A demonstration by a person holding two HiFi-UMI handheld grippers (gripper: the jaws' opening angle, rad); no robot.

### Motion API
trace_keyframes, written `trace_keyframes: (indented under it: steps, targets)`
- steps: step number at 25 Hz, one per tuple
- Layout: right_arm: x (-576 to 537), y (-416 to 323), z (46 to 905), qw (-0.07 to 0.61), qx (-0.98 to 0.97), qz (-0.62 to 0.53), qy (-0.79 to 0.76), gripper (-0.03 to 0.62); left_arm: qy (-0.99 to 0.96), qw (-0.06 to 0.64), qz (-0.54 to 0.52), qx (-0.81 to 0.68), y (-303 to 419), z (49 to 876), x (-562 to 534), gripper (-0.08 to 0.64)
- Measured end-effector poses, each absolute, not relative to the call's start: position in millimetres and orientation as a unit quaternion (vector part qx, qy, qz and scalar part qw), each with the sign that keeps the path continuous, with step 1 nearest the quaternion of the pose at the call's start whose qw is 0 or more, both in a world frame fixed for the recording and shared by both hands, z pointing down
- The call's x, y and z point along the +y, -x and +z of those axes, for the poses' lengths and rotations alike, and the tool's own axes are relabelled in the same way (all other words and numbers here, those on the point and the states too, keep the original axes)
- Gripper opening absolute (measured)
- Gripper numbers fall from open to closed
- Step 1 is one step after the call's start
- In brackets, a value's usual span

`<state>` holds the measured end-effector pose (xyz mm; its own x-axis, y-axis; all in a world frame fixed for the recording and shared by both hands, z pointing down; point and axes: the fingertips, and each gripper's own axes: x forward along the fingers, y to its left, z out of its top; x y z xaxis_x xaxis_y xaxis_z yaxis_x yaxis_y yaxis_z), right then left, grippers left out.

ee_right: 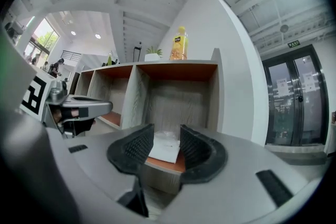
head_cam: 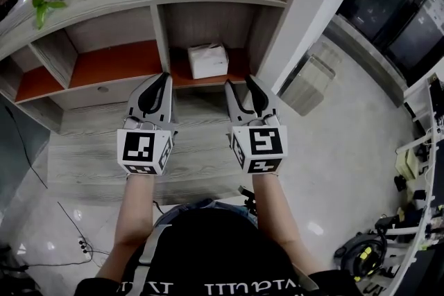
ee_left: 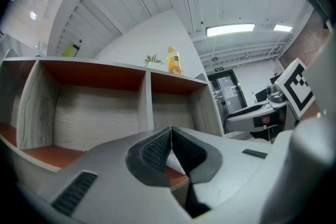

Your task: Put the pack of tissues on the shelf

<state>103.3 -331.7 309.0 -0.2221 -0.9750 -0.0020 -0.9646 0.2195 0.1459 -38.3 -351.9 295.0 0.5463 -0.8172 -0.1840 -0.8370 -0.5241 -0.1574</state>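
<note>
Looks done from here: the white soft pack of tissues (head_cam: 208,60) sits in the grey wooden shelf (head_cam: 111,62), right compartment, at twelve o'clock from your right hand-held gripper (head_cam: 239,82), jaws apart and empty, while your left hand-held gripper (head_cam: 165,76) is closed on nothing.

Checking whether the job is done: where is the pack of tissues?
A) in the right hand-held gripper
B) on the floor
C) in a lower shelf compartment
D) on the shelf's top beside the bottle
C: the pack of tissues sits inside the lower right compartment of the shelf, apart from the right hand-held gripper, whose jaws are open with nothing between them.
</note>
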Motion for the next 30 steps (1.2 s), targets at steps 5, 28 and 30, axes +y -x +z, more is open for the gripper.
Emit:
trace_keyframes:
  steps: [5,28,30]
  targets:
    - [-325,-109,295,0.04,-0.778,-0.083,-0.622,0.055,0.872,0.12,0.047,0.472,35,289,-352,0.014]
    - [-324,-123,274,0.023,-0.78,-0.113,-0.615,0.015,0.866,0.128,0.049,0.482,36,282,-362,0.014]
    - [-325,-124,275,0.025,-0.78,-0.112,-0.616,0.015,0.865,0.128,0.05,0.482,35,282,-362,0.014]
